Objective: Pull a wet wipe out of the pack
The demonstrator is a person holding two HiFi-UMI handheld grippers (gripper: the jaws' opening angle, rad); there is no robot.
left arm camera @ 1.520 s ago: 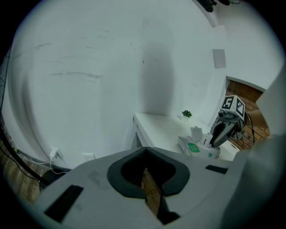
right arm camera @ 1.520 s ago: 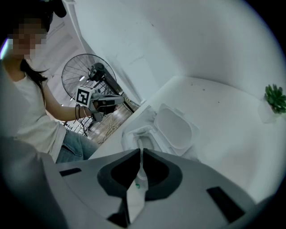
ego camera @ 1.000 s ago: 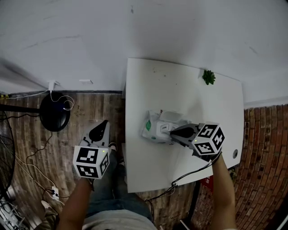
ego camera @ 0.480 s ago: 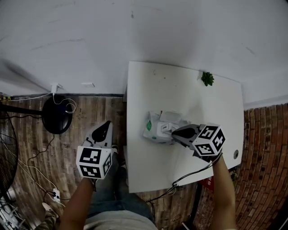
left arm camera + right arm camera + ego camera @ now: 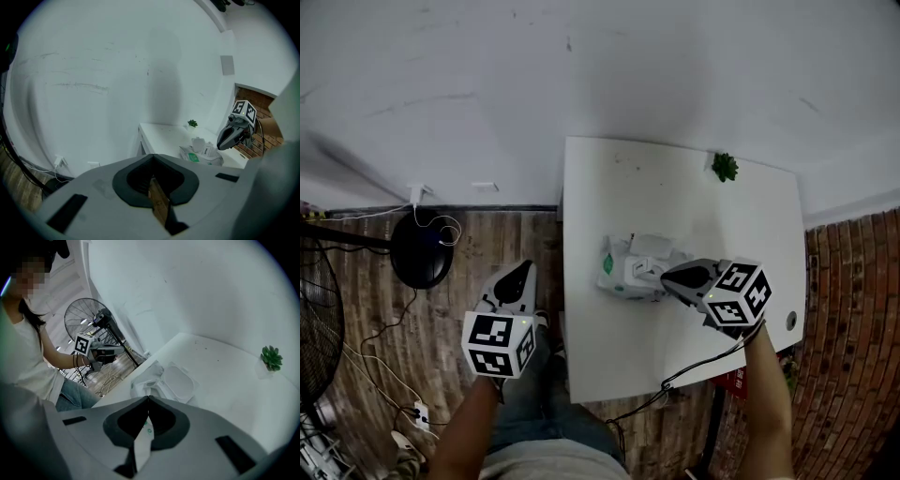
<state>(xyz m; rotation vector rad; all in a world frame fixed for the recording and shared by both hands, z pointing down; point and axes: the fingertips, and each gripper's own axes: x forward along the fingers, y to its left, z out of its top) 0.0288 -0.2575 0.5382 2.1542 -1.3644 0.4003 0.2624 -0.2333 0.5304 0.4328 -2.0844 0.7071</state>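
Note:
A white wet-wipe pack [image 5: 625,269] with a green label lies mid-table, its lid [image 5: 653,244] flipped open. At the pack's right end my right gripper [image 5: 666,275] rests, jaws shut; whether they pinch anything is hidden. In the right gripper view the tips [image 5: 148,398] meet just short of the pack [image 5: 152,378], with the open lid [image 5: 180,383] beyond. My left gripper [image 5: 520,269] hangs shut over the wooden floor left of the table, holding nothing. The left gripper view shows its closed jaws [image 5: 152,155] and the distant pack [image 5: 201,153].
The white table [image 5: 675,187] stands against a white wall, with a small green plant [image 5: 725,167] at its far right corner. A black fan base [image 5: 419,248] and cables lie on the floor at left. A brick wall [image 5: 853,328] rises on the right.
My left gripper has drifted slightly toward the table. The right gripper stays at the pack, hardly moved.

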